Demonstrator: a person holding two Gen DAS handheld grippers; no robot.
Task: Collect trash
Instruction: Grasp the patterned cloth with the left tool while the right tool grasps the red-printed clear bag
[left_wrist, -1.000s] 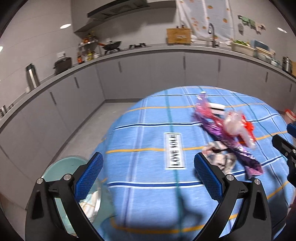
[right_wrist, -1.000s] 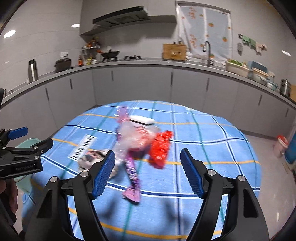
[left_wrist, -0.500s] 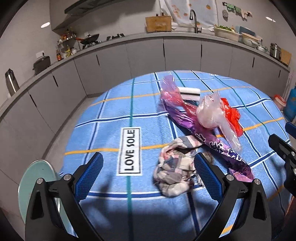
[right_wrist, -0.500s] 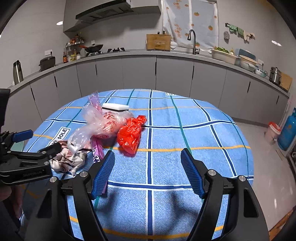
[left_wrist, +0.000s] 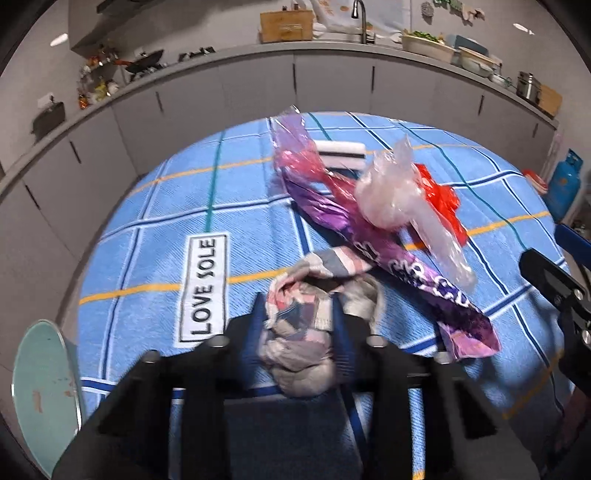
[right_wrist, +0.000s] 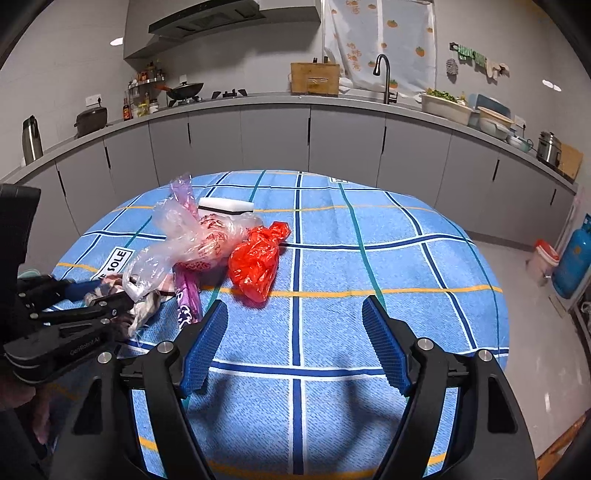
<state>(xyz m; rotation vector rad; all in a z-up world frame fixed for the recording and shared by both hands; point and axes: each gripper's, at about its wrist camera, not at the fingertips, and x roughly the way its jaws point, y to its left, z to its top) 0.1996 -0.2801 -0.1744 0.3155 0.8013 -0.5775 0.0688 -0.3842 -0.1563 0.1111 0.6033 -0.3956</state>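
Fingers (left_wrist: 338, 332) clamping crumpled rag (left_wrist: 314, 325), right gripper (right_wrist: 295, 336) spread

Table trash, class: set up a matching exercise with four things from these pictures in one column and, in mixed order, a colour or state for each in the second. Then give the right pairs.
Column one:
1. crumpled cloth
2. knotted bag
3. long wrapper
4. right tool

Column two:
A. purple, lying flat on the tablecloth
B. open, holding nothing
C. red, beside the clear bag
D. pinched in the left tool

Pairs: 1-D, 2-C, 3-A, 4-B
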